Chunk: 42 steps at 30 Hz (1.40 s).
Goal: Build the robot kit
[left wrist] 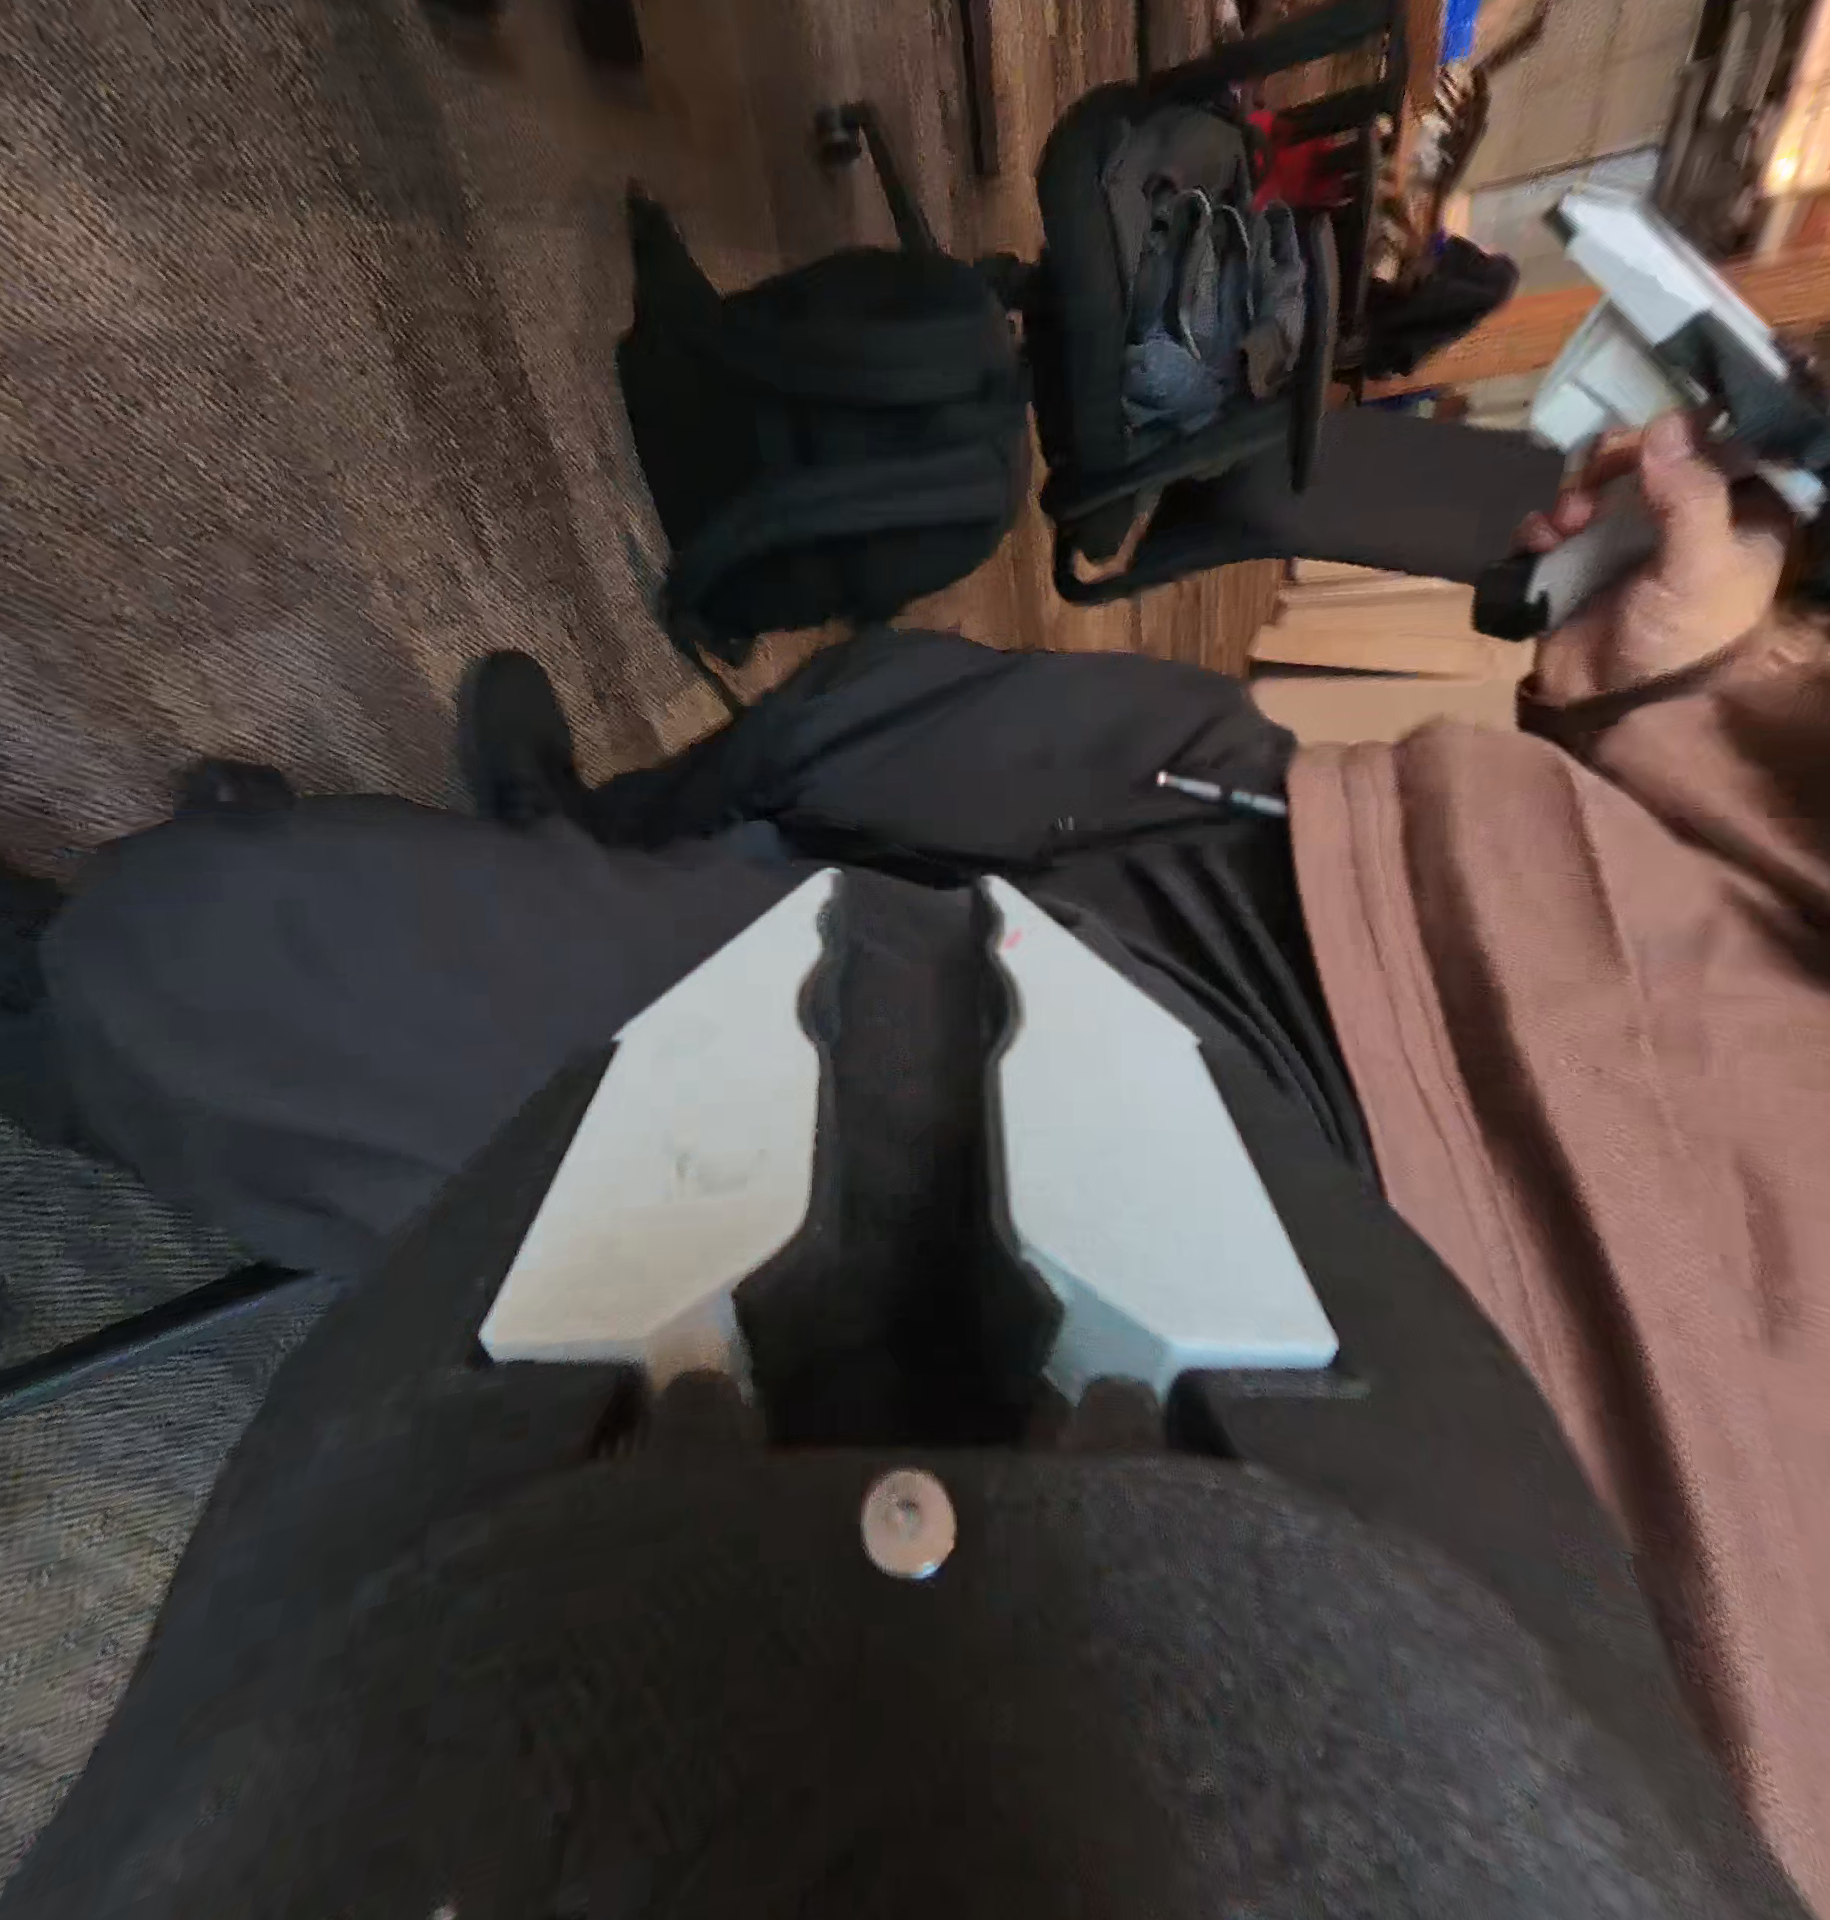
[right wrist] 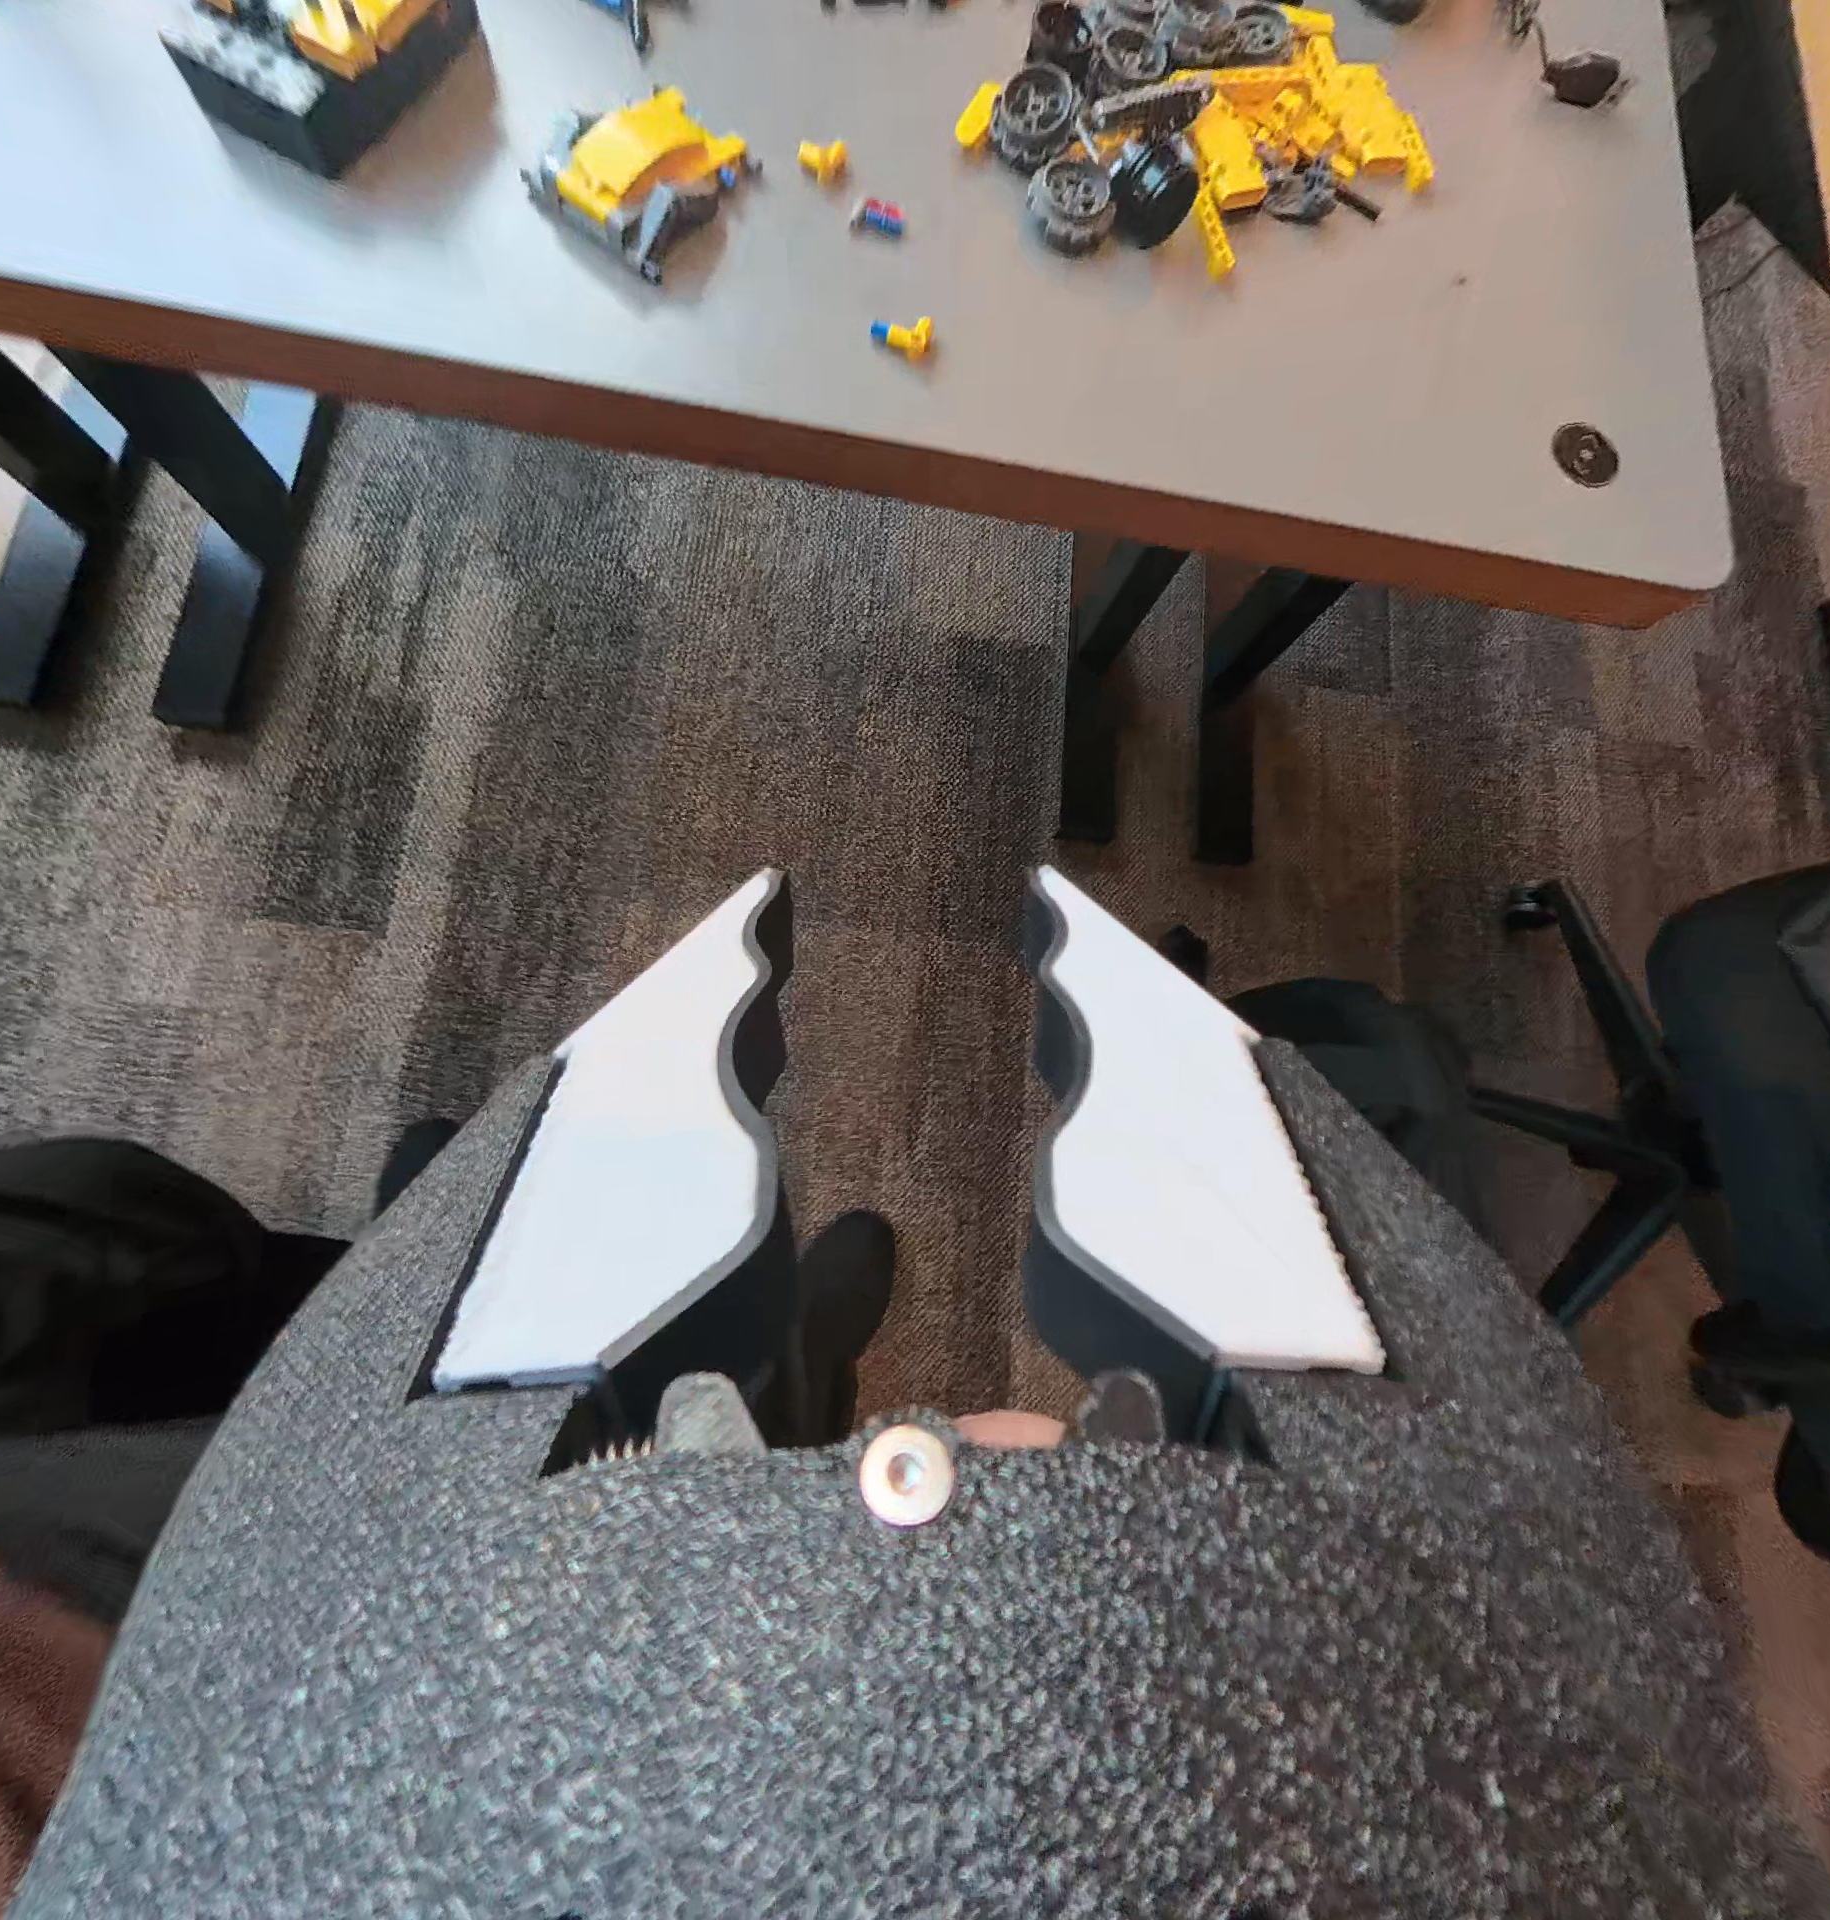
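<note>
My left gripper (left wrist: 909,883) points down at a seated person's dark trousers (left wrist: 371,987). Its jaws stand a little apart with nothing between the pads. A brown shirt (left wrist: 1565,1039) fills the right of that view. A hand holds the right gripper's body (left wrist: 1669,322) at the upper right. My right gripper (right wrist: 906,878) is open and empty above the grey carpet (right wrist: 578,675), short of the grey table (right wrist: 1306,447). On the table lie a pile of yellow and black toy building parts (right wrist: 1202,135), a yellow part-built piece (right wrist: 641,177) and a small yellow-blue piece (right wrist: 903,335).
A black box with yellow parts (right wrist: 308,73) stands at the table's far left. Black table legs (right wrist: 1108,707) stand under the edge. A dark office chair (right wrist: 1721,1091) is at the right. A black backpack (left wrist: 828,436) and a chair with clothes (left wrist: 1181,312) stand on the floor. Left tips to right tips: about 40 cm. Measured from the fingertips, the small yellow-blue piece (right wrist: 903,335) is 30 cm or so from the right gripper and 50 cm from the left.
</note>
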Each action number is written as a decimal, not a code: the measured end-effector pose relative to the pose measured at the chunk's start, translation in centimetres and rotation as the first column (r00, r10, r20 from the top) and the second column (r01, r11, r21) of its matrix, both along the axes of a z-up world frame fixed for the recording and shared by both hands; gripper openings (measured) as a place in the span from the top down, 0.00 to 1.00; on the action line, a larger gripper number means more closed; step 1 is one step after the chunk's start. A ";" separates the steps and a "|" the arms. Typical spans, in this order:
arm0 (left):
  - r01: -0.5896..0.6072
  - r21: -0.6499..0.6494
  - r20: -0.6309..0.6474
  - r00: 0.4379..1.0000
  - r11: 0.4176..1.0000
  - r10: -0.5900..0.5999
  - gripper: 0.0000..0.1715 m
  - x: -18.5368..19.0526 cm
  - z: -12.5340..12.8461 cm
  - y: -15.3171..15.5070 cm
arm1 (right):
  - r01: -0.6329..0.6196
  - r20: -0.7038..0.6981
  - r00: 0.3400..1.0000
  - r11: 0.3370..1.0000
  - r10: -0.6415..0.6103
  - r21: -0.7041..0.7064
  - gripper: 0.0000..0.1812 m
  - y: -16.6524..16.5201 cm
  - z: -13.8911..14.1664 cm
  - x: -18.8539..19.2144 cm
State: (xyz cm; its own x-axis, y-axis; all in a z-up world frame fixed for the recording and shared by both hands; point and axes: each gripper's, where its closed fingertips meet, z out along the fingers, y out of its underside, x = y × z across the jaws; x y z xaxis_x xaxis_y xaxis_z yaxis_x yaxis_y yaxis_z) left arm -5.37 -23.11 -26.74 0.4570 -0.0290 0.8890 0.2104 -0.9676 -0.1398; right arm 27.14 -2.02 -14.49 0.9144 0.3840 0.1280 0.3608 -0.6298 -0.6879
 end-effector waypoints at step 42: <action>0.746 0.079 0.483 0.551 0.661 -0.680 1.00 58.0 19.2 11.5 | 0.657 -0.240 0.737 0.753 -0.632 0.035 0.81 -8.8 7.1 54.2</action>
